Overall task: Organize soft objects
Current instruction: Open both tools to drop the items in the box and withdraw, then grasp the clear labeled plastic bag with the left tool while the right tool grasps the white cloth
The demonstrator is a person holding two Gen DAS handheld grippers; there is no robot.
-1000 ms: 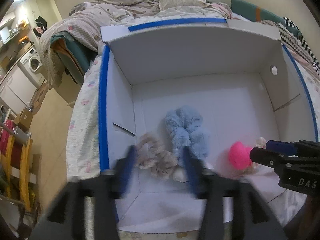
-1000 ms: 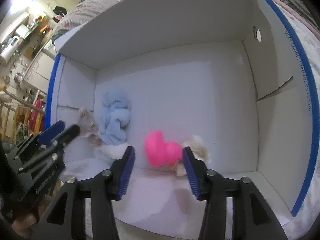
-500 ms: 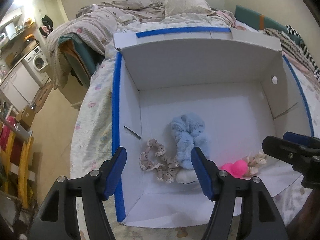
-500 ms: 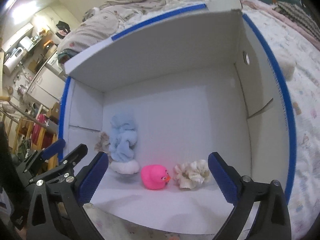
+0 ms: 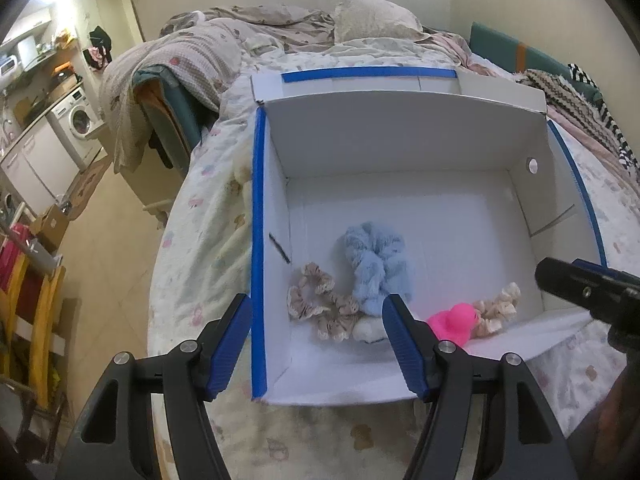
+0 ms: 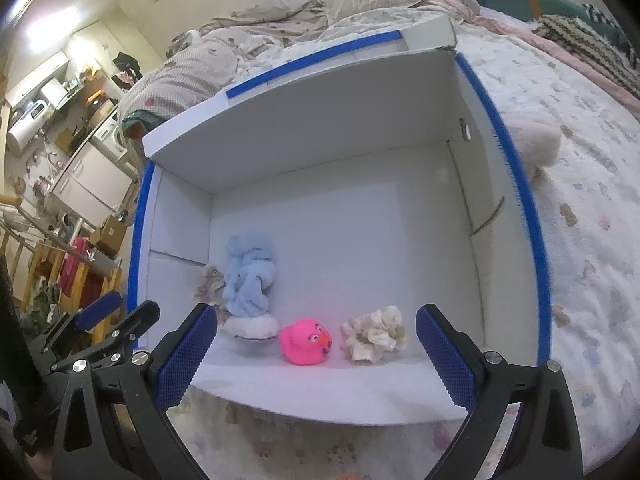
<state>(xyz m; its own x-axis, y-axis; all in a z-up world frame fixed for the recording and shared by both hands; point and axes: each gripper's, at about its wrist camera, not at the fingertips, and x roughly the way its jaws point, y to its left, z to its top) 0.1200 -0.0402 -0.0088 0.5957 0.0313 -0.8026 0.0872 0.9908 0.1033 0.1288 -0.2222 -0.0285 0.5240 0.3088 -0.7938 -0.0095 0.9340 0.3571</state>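
A white box with blue taped rims [image 5: 258,240] [image 6: 532,240] sits open on a bed. On its floor lie a beige patterned scrunchie [image 5: 316,304] [image 6: 210,284], a fluffy light-blue scrunchie [image 5: 376,264] [image 6: 248,276], a small white soft item [image 5: 368,330] [image 6: 252,326], a pink rubber duck [image 5: 452,320] [image 6: 304,340] and a cream scrunchie [image 5: 496,308] [image 6: 376,334]. My left gripper [image 5: 320,344] hovers open above the box's near left corner, holding nothing. My right gripper [image 6: 316,356] stands wide open above the near wall, empty, with the duck and cream scrunchie below it.
The bed's patterned sheet [image 6: 580,240] surrounds the box. A cream plush lump [image 6: 536,148] lies against the box's right wall and another pale one [image 5: 240,172] by its left wall. Rumpled blankets and pillows [image 5: 280,28] fill the far end. Floor, a washing machine [image 5: 80,120] and racks lie left.
The right jaws spread wide from around the pink duck, which now rests on the box floor. Both grippers have lifted and drawn back out of the box.
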